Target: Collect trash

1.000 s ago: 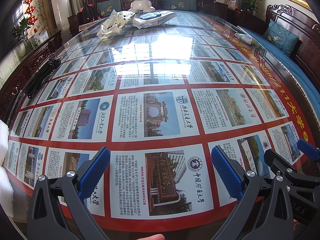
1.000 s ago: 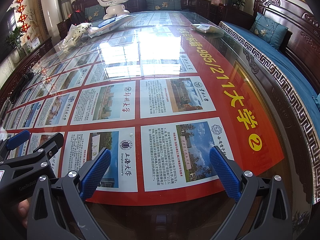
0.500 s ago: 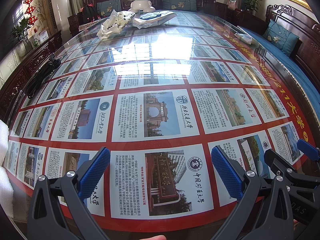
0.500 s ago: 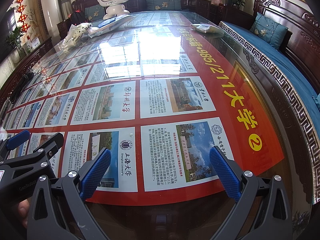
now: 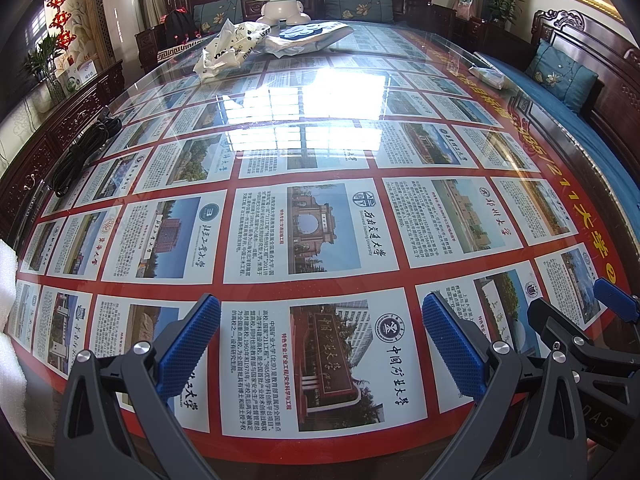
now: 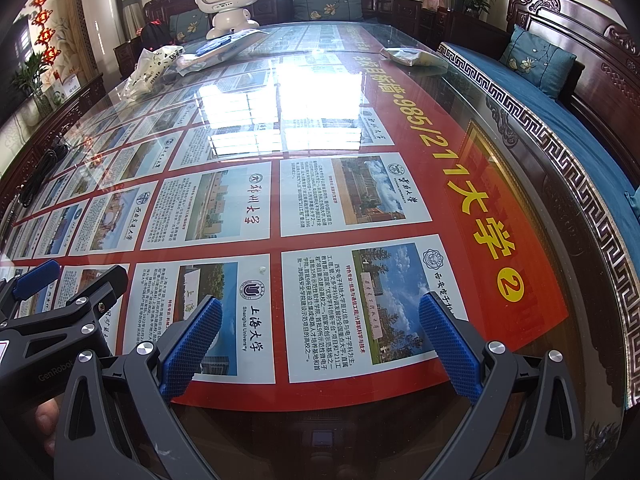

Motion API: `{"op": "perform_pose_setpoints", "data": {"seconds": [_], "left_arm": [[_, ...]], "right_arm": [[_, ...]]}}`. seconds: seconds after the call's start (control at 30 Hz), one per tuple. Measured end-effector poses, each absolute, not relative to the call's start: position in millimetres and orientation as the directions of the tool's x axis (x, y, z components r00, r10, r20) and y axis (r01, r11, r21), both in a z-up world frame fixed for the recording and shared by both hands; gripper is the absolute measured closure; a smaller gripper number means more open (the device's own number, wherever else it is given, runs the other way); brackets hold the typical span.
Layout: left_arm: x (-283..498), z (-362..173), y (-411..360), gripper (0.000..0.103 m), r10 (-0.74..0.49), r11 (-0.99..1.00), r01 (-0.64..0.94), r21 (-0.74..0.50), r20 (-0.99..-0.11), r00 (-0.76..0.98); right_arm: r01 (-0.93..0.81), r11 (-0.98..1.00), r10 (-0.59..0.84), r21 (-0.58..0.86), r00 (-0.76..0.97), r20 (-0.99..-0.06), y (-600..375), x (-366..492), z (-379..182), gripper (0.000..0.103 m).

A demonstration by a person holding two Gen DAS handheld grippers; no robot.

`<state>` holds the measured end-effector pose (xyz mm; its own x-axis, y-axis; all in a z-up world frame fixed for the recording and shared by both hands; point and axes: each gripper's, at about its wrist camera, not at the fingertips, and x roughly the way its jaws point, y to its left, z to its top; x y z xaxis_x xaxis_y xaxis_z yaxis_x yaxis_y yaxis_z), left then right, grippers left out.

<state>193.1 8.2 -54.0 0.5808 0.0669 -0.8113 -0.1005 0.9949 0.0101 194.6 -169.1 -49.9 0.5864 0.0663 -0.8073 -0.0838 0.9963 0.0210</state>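
Your left gripper (image 5: 320,344): fingers spread, empty | your right gripper (image 6: 320,340): fingers spread, empty | trash: crumpled white bag (image 5: 228,50) at far left of the table (image 5: 540,412), flat wrapper (image 6: 408,56) at far right.

Crumpled white bag (image 5: 228,50), far table end

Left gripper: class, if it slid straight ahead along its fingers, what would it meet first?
Probably nothing nearby: the left gripper is open over bare glass tabletop. Far ahead lie the white plastic bag and blue-and-white package; depth is uncertain.
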Motion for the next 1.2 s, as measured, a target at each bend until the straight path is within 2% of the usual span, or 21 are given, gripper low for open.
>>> {"op": "perform_pose_setpoints", "data": {"seconds": [1.2], "left_arm": [[192.9,-53.7,7.3,0.002,0.071,0.995,-0.101,0.015,-0.811,0.580]], "right_arm": [[-0.084,0.996,0.066,0.021,0.586,-0.807,-169.5,194.7,-50.0,0.008]]}}
